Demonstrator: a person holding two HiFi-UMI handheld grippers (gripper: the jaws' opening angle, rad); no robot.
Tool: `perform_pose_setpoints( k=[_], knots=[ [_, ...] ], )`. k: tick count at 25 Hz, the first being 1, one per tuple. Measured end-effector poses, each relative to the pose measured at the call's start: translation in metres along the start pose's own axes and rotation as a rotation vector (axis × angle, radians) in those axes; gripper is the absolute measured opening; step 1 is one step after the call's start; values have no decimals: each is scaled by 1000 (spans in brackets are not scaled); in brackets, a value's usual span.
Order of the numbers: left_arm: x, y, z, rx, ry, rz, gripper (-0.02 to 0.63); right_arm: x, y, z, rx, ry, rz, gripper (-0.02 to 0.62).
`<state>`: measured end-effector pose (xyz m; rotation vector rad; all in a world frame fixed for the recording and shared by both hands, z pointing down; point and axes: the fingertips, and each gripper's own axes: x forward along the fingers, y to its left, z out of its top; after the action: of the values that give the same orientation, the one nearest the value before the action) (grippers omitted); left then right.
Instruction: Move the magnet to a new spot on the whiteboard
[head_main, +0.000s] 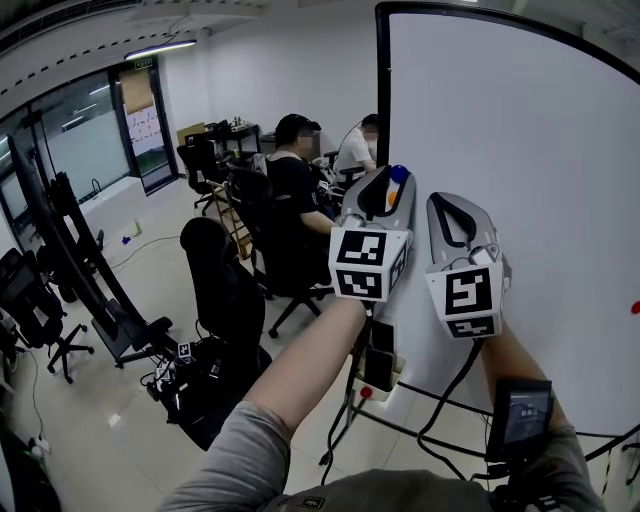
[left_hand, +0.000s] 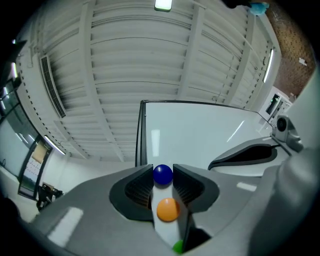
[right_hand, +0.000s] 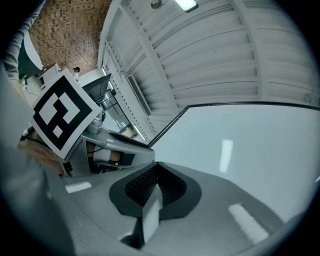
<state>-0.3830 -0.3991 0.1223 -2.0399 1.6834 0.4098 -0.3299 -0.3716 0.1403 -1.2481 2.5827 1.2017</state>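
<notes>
The whiteboard stands upright at the right in the head view, with a small red magnet at its far right edge. My left gripper is raised in front of the board's left edge. It is shut on a round blue magnet at the jaw tips. An orange magnet and a green one sit behind it in the gap. My right gripper hovers beside it, close to the board, shut with nothing between its jaws.
Two people sit at desks behind the board's left edge. Black office chairs and a black stand fill the floor at left. Cables and a power strip lie by the board's foot.
</notes>
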Motion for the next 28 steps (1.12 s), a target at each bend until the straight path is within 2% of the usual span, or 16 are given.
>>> perform_pose_setpoints(
  k=[11, 15, 17, 20, 23, 28],
  knots=[
    [-2, -1, 6, -22, -64, -23, 118, 1, 3, 7, -21, -10, 2, 6],
    [-18, -2, 16, 37, -133, 22, 122, -4, 3, 4, -8, -19, 2, 6],
    [-24, -10, 17, 71, -144, 28, 90, -8, -1, -1, 4, -18, -4, 6],
    [-30, -35, 9, 107, -125, 7, 2, -20, -8, -16, 30, 1, -10, 6],
    [-33, -72, -4, 126, -89, -32, 1, -42, -20, -34, 58, 35, -20, 6],
    [-36, -136, -31, 102, -37, -83, 1, -89, -44, -72, 92, 99, -39, 6]
  ],
)
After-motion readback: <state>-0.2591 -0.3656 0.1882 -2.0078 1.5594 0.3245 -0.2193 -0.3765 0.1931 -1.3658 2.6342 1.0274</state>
